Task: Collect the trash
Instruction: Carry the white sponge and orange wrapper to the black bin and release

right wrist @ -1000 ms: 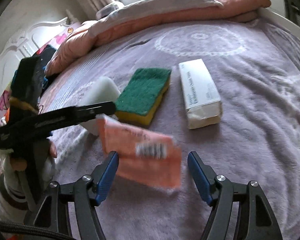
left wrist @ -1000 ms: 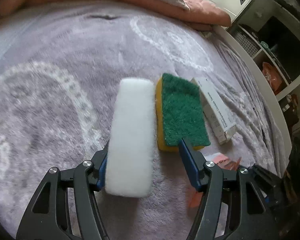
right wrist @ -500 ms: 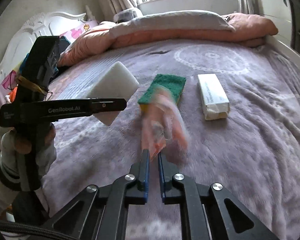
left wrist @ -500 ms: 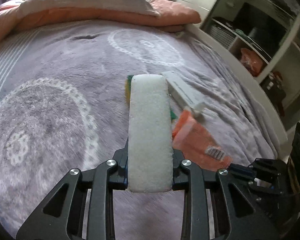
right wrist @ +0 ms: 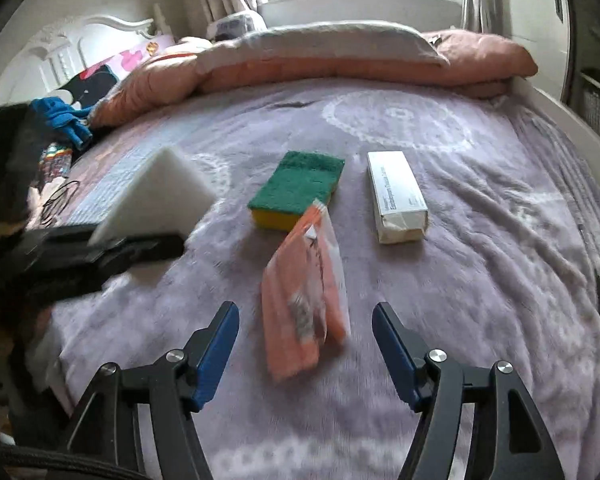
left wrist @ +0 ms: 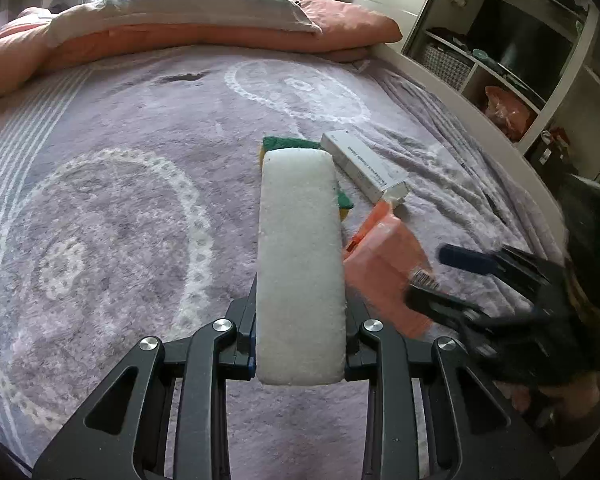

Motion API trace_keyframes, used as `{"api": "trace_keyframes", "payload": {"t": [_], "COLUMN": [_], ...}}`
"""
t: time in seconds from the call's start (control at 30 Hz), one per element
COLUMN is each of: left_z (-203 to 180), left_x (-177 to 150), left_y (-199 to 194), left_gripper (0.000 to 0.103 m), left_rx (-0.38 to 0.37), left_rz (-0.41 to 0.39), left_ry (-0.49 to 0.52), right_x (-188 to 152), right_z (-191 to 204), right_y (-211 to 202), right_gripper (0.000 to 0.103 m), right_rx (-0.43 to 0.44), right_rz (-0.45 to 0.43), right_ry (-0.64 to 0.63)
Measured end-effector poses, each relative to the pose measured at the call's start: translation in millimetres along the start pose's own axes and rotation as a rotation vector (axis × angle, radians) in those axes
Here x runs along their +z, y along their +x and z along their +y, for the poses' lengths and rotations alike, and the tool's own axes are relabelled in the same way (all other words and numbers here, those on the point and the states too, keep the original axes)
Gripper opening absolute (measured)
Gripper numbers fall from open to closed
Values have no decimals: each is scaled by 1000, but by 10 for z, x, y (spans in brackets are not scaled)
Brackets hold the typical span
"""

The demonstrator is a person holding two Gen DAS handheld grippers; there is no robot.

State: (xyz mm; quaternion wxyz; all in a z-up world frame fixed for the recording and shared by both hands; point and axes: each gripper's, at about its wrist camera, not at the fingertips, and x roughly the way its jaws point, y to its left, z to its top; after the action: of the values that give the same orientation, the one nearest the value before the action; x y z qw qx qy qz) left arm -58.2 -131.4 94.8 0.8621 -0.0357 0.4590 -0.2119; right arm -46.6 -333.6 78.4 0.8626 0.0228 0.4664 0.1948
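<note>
The white foam block [left wrist: 300, 264] is squeezed between the pads of the left gripper [left wrist: 300, 354] and is held up off the purple blanket [left wrist: 119, 208]. The right gripper [right wrist: 304, 344] has just been opening, and its blue pads are now spread wide. The orange packet [right wrist: 304, 292] is seen between them, blurred, and is not touched by either pad. A little farther on, the green and yellow sponge [right wrist: 295, 192] is laid flat on the blanket, and the white carton [right wrist: 398, 200] is laid just beside it, with a gap between them. Lots of bare blanket is left around them. At the far edge, pink and grey bedding [right wrist: 340, 60] is piled up.
</note>
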Motion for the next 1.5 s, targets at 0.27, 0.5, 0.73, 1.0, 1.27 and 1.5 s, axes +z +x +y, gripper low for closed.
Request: {"api": "trace_keyframes", "payload": {"t": [0.27, 0.5, 0.73, 1.0, 1.27, 1.5], "left_z": [-193, -686, -1316, -2006, -2703, -3215], "left_x": [-55, -134, -305, -500, -794, -1071], "left_y": [34, -13, -31, -126, -189, -204], "left_gripper": [26, 26, 26, 26, 26, 26], "left_rx": [-19, -81, -166, -271, -375, -464], "left_rz": [16, 15, 35, 54, 96, 154], "left_ry": [36, 101, 202, 305, 413, 490], "right_x": [-53, -302, -778, -1449, -2154, -2699], "right_z": [-60, -138, -272, -613, -890, -1004], "right_y": [9, -691, -1389, -2123, -2742, -3027], "right_gripper": [10, 9, 9, 9, 9, 9], "right_rx": [3, -26, -103, -205, -332, -384], "right_rz": [-30, -88, -112, -125, -99, -67], "right_ry": [34, 57, 103, 223, 341, 440]}}
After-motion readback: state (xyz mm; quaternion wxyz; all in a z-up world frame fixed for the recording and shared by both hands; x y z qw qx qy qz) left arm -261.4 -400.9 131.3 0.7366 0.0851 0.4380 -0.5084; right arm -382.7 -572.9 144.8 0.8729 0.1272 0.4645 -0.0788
